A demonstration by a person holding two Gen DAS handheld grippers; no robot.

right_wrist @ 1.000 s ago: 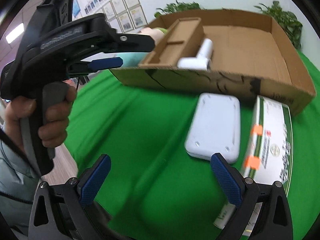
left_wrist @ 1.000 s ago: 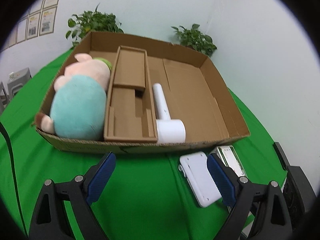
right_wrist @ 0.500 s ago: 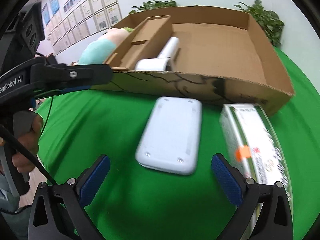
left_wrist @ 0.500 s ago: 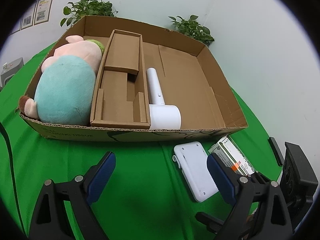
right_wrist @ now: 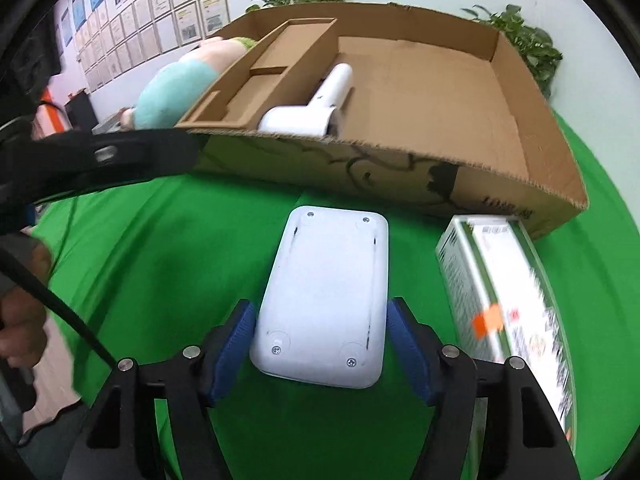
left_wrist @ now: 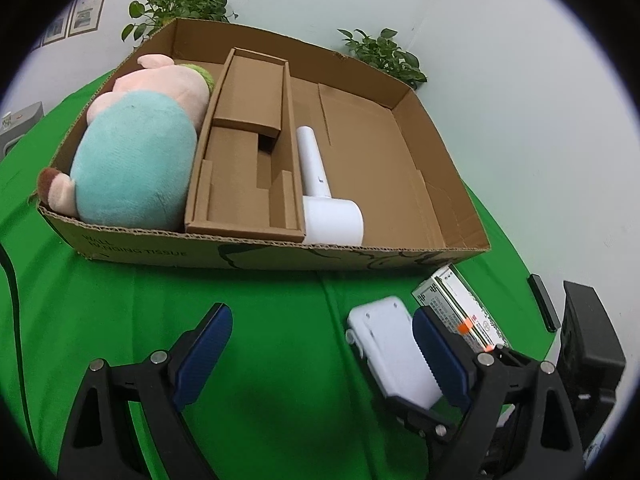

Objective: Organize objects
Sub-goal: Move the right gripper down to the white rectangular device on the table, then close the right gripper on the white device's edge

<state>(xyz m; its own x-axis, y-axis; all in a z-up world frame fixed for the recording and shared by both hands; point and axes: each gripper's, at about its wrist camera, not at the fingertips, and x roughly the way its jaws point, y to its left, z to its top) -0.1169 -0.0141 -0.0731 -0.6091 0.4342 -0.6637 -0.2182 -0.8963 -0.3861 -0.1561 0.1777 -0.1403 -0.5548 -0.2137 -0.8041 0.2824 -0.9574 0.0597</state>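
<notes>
Green cloth (right_wrist: 160,248): right gripper (right_wrist: 322,344) now narrowed around white device (right_wrist: 328,292), contact unconfirmed; left gripper (left_wrist: 320,356) wide, empty; boxing next.

1. Left wrist view sits back over the green cloth, facing the open brown cardboard box (left_wrist: 400,144) at 12 o'clock.
2. Right wrist view sits close over the flat white plastic device (right_wrist: 328,300), sharing that box (right_wrist: 424,84).

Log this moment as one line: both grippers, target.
right gripper: closed on flat white plastic device, on green cloth | left gripper: open, empty | brown cardboard box: behind
</notes>
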